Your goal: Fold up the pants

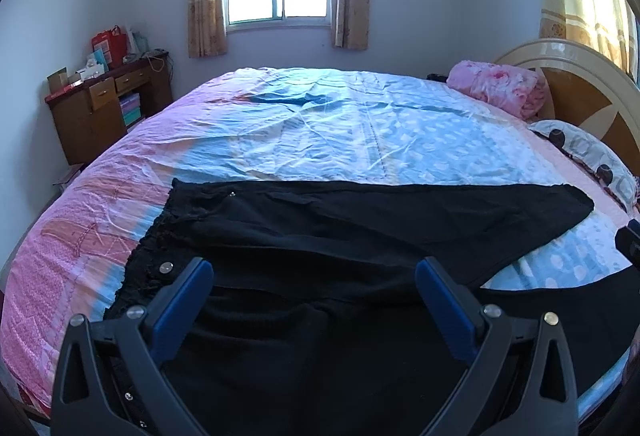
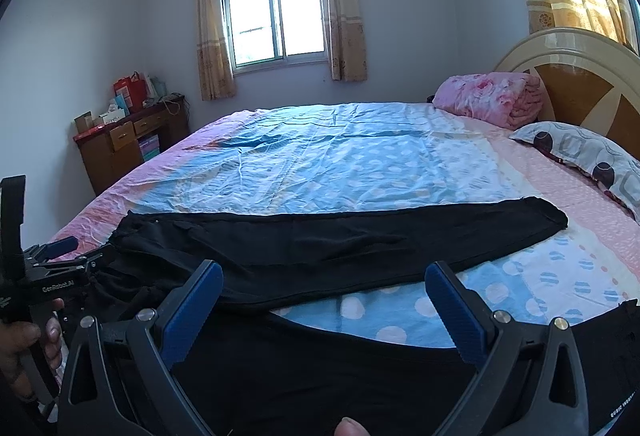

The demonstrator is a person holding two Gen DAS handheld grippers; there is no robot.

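Observation:
Black pants (image 1: 320, 228) lie spread flat on the bed, waistband to the left, two legs running right in a V. They also show in the right wrist view (image 2: 320, 244). My left gripper (image 1: 314, 270) is open and empty, hovering over the seat near the waistband (image 1: 160, 236). My right gripper (image 2: 324, 276) is open and empty, above the near leg (image 2: 320, 368), with the far leg (image 2: 440, 232) beyond. The left gripper body (image 2: 48, 276) shows at the right view's left edge.
The bed sheet (image 1: 320, 123) is blue and pink. A pink rolled blanket (image 1: 500, 87) and a patterned pillow (image 1: 592, 155) lie by the headboard (image 1: 592, 91) at the right. A wooden desk (image 1: 108, 103) stands at the far left.

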